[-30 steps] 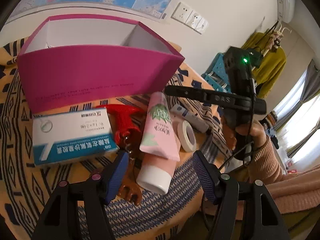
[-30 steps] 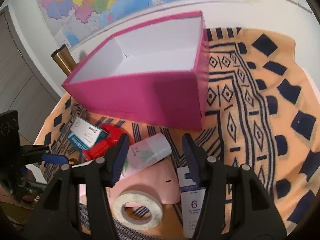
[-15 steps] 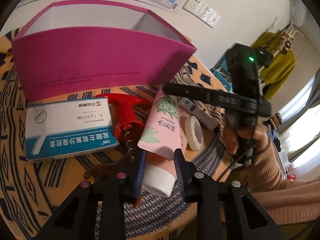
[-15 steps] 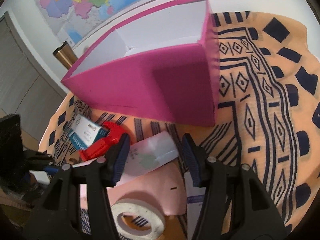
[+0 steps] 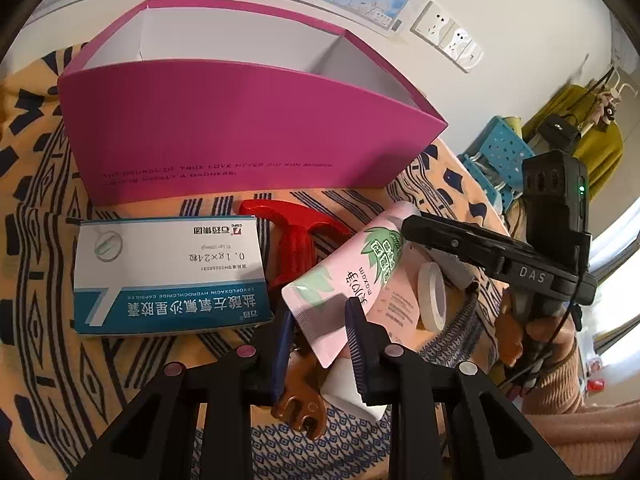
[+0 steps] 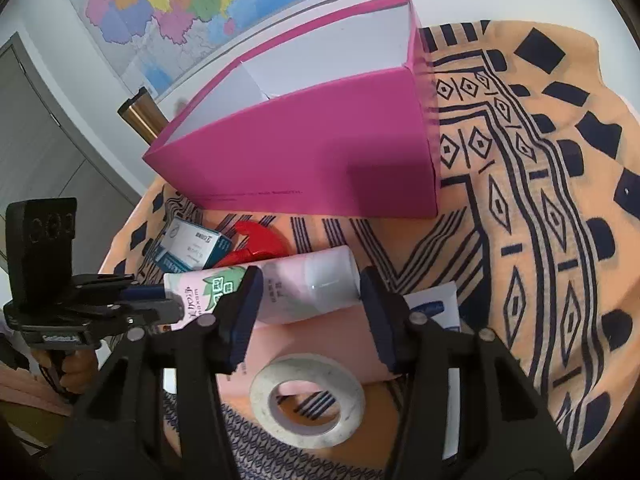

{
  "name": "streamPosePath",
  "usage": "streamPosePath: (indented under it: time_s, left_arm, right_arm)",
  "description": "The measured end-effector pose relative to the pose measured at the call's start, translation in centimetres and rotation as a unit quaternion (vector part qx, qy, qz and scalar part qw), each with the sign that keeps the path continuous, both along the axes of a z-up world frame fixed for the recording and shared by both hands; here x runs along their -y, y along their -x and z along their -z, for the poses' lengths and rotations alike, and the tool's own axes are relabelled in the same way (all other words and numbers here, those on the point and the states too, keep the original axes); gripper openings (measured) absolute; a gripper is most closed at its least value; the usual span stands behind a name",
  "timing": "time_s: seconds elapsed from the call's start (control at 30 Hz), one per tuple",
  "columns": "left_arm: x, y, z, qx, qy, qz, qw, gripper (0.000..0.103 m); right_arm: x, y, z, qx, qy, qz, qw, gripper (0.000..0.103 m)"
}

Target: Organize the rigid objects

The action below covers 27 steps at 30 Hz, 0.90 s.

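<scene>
My left gripper (image 5: 318, 344) is shut on the crimped end of a pink tube (image 5: 360, 276) and holds it tilted above the table. The tube (image 6: 280, 288) also shows in the right wrist view, its white cap end between the open fingers of my right gripper (image 6: 308, 312), which does not touch it. An open magenta box (image 5: 240, 136) stands behind, white inside, nothing showing in it. A blue and white medicine box (image 5: 168, 276), a red corkscrew (image 5: 300, 240) and a white tape roll (image 6: 308, 400) lie in front of it.
A patterned orange cloth (image 6: 540, 200) covers the table. A flat pink packet (image 6: 316, 344) and a small white and blue box (image 6: 436, 304) lie under the right gripper. A brown metal piece (image 5: 300, 404) sits under the left fingers. The table edge is near, at lower right.
My left gripper closed on the pink tube's flat end and lifted it. The right gripper moved in so its open fingers flank the tube's cap end.
</scene>
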<state>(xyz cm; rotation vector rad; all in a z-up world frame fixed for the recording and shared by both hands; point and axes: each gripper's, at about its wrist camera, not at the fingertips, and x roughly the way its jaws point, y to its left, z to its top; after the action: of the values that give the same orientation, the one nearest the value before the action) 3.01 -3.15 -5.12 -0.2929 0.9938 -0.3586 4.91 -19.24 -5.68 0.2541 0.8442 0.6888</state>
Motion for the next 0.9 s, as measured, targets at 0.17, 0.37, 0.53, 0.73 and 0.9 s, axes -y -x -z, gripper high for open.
streamPosePath:
  time_s: [0.17,0.37,0.53,0.73,0.9]
  left_arm:
    - [-0.3,0.0,-0.8,0.014,0.000,-0.008,0.9999,0.025]
    - [-0.5,0.0,-3.0,0.047,-0.002,-0.005,0.9989,0.025]
    - [-0.4,-0.5,-5.2,0.080,-0.004,0.001,0.9968,0.025]
    - [-0.4,-1.9,-8.6,0.127,-0.003,0.004,0.9919,0.025]
    - [-0.6,-3.8,-10.4,0.149,-0.013,0.000,0.9888,0.027]
  right_arm:
    - [-0.1,0.5,-0.3,0.004,-0.002,0.005,1.000,0.051]
    - [0.1,1.3,-2.3,0.031,-0.004,0.013,0.999,0.051]
    - [0.5,1.7,-4.5,0.060,-0.004,0.021,0.998,0.051]
    - [0.9,1.4,-7.6,0.101,-0.003,0.029,0.995,0.051]
    - [1.3,0.2,-9.5,0.120,-0.009,0.036,0.992,0.051]
